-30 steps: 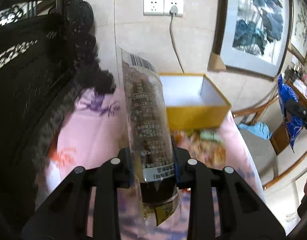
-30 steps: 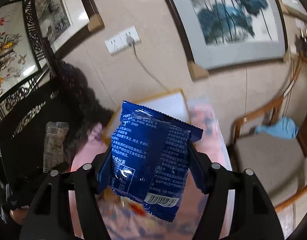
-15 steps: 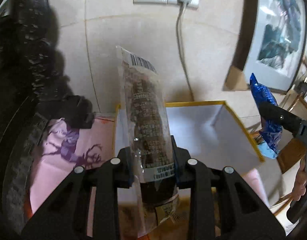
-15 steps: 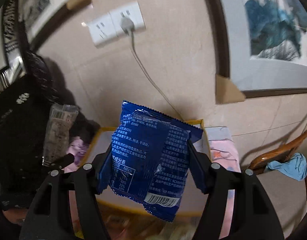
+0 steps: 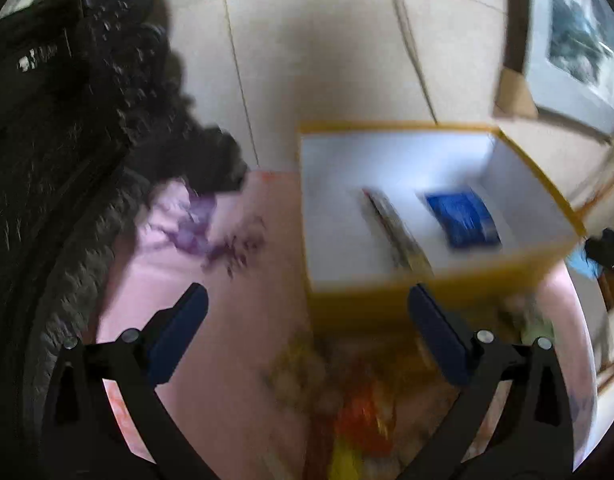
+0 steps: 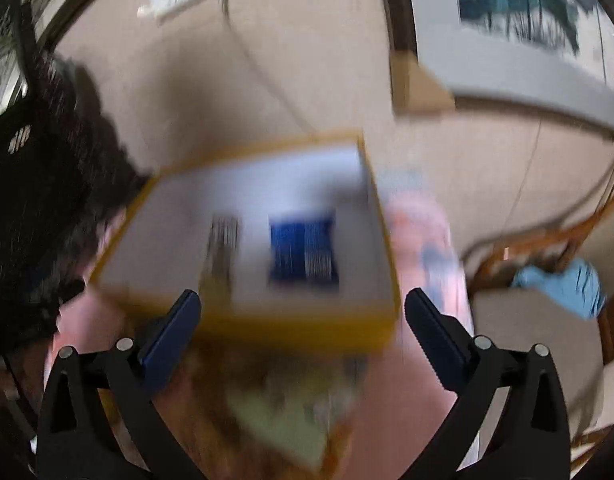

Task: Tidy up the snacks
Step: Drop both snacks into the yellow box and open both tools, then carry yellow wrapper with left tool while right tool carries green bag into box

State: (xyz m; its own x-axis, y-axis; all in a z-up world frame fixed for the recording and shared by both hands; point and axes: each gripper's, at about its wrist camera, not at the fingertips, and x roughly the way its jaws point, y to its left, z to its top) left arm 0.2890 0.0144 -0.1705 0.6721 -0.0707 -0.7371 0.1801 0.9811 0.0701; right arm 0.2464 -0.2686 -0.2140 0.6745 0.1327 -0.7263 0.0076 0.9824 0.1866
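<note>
A yellow box [image 5: 539,168] with a white inside stands on the pink cloth. In it lie a long clear snack pack [image 5: 395,228] and a blue snack bag [image 5: 463,220]. The same box [image 6: 383,240] holds the long pack [image 6: 223,236] and the blue bag [image 6: 303,248] in the blurred right wrist view. My left gripper [image 5: 307,312] hangs in front of the box, jaws opening wide, nothing between them. My right gripper [image 6: 303,316] is likewise before the box's near wall, jaws opening, with nothing held.
A heap of loose snacks [image 5: 359,412] lies on the pink cloth [image 5: 227,320] in front of the box. Dark carved furniture [image 5: 55,140] stands at the left. A wooden chair [image 6: 547,312] with a blue rag [image 6: 563,284] is to the right. Wall behind.
Both grippers let go: the long pack left the left jaws and the blue bag left the right jaws, and both now lie in the box. Both hands dropped lower and drew back.
</note>
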